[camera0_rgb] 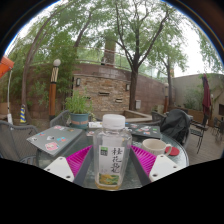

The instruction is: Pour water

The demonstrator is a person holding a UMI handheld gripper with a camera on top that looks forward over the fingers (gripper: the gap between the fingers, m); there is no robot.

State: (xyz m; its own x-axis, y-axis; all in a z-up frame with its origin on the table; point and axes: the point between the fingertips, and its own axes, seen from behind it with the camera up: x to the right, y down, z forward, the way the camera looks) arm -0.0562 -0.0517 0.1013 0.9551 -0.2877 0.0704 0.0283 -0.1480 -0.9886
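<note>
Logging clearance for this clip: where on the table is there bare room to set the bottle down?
The bottle sits clamped between the gripper's pink pads. Bare glass tabletop lies beyond the left pad, near the potted plant. To the right it is crowded: a white bowl and a red object.

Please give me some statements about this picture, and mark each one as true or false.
1. A bottle stands between the fingers of the hand-held gripper. True.
2. The bottle has a red cap. False: the cap is white.
3. The bottle lies on its side. False: it stands upright.
4. A white bowl sits on the table beside the bottle. True.
5. The scene is indoors. False: trees and a brick wall show behind.
</note>
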